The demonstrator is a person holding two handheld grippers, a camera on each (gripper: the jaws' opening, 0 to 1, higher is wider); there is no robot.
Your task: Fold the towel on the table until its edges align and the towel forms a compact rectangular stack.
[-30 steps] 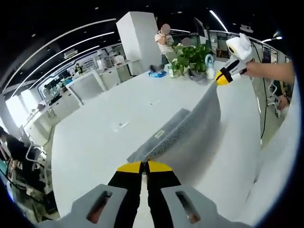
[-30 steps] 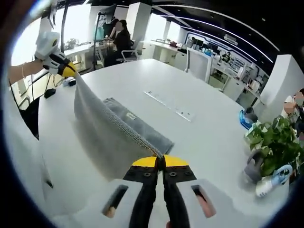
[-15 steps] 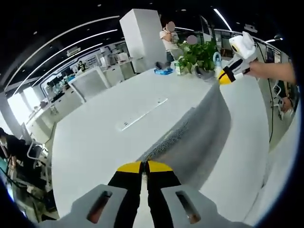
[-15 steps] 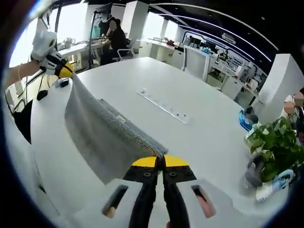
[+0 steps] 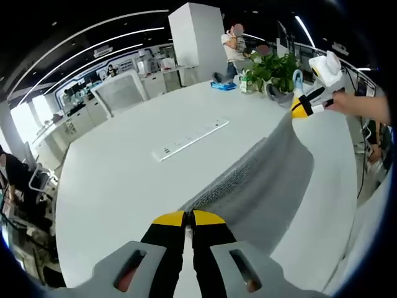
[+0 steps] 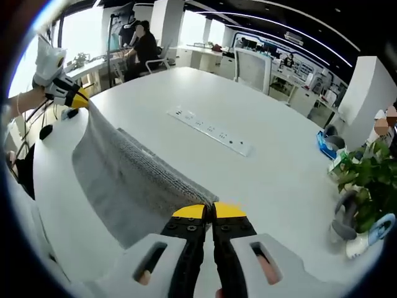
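Note:
A grey towel (image 5: 267, 177) hangs stretched between both grippers above the white table (image 5: 118, 180), its lower part sagging to the tabletop. My left gripper (image 5: 188, 218) is shut on one top corner. At the far right of the left gripper view, the right gripper (image 5: 302, 109) pinches the other corner. In the right gripper view the towel (image 6: 118, 180) runs from my right gripper (image 6: 211, 212), shut on its corner, up to the left gripper (image 6: 79, 99) at the far left.
A white power strip (image 5: 191, 133) (image 6: 211, 131) lies on the table's middle. Potted plants (image 5: 273, 67) (image 6: 366, 180) and small items stand at the table's far end. Chairs, desks and people are around the room. A white pillar (image 5: 197, 37) rises behind.
Both grippers have carried the towel forward over the table toward the power strip; the towel's folded lower layer no longer shows lying flat ahead of it.

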